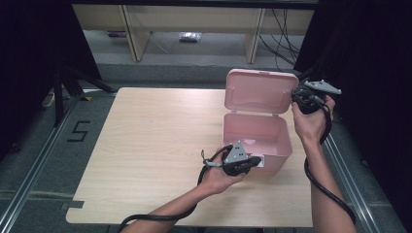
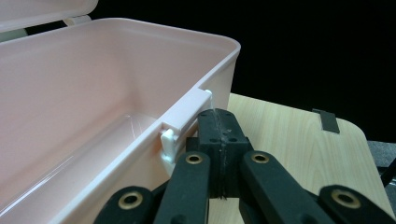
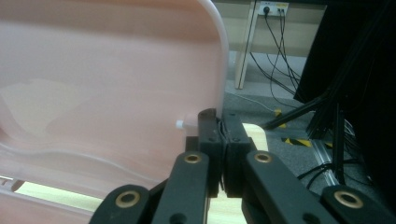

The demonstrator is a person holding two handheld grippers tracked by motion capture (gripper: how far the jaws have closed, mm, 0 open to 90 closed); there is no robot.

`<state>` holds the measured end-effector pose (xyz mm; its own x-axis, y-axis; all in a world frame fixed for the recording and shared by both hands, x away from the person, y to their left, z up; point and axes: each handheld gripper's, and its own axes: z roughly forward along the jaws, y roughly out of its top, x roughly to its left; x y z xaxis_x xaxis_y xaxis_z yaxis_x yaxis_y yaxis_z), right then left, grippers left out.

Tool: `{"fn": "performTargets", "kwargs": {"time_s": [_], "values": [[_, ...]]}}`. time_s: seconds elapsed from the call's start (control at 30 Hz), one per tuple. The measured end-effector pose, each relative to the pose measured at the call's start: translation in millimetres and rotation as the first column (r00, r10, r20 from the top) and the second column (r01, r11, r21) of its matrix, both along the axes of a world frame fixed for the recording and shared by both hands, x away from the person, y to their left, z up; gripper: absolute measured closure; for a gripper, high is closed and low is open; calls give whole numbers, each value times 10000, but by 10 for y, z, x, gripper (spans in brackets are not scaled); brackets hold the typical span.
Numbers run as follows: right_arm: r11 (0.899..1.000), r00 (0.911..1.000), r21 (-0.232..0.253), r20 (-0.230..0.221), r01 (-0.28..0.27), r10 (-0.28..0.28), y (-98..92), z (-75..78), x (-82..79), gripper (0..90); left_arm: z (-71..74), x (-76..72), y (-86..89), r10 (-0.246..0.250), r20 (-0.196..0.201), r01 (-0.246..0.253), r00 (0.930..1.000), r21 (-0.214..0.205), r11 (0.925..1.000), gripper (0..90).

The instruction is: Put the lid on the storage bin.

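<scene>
light wood table (image 1: 145,160); open pink box (image 1: 256,133) on right part.

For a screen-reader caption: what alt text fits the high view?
An open pink box stands on a wooden table, its lid upright. The left gripper, shut, is at the box's front wall; the right gripper, shut, is at the lid's edge.

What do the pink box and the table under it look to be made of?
The pink box looks like moulded plastic, smooth with a slight sheen: thin rounded walls, a faintly see-through raised lid and a white clip on the front rim. The table top looks like pale wood or laminate, matte, with fine grain lines; which one is unclear.
</scene>
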<state>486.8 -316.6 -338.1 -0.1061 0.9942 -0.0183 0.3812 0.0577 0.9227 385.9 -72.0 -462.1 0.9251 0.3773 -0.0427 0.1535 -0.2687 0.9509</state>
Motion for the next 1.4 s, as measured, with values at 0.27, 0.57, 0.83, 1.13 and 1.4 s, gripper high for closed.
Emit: {"fn": "performTargets", "kwargs": {"time_s": [0.27,0.57,0.83,1.13,1.4], "values": [[10000,10000,-7,65,9,-9,5,-7,-39,897,-1,0,0,5,-3,-5,10000,-7,10000,900],[10000,10000,-52,70,7,-7,10,-12,-84,897,0,0,0,4,-5,-4,10000,-4,10000,900],[9999,9999,-123,153,32,-30,10,-22,-111,897,0,-1,-1,10,-11,-10,10000,-10,10000,900],[9998,9994,-182,352,56,-49,15,-41,-143,896,0,-1,-2,12,-12,-12,10000,-13,10000,900],[9997,9994,-250,340,3,6,17,-48,-180,896,0,-2,-1,11,-10,-11,10000,-9,10000,900]]}}
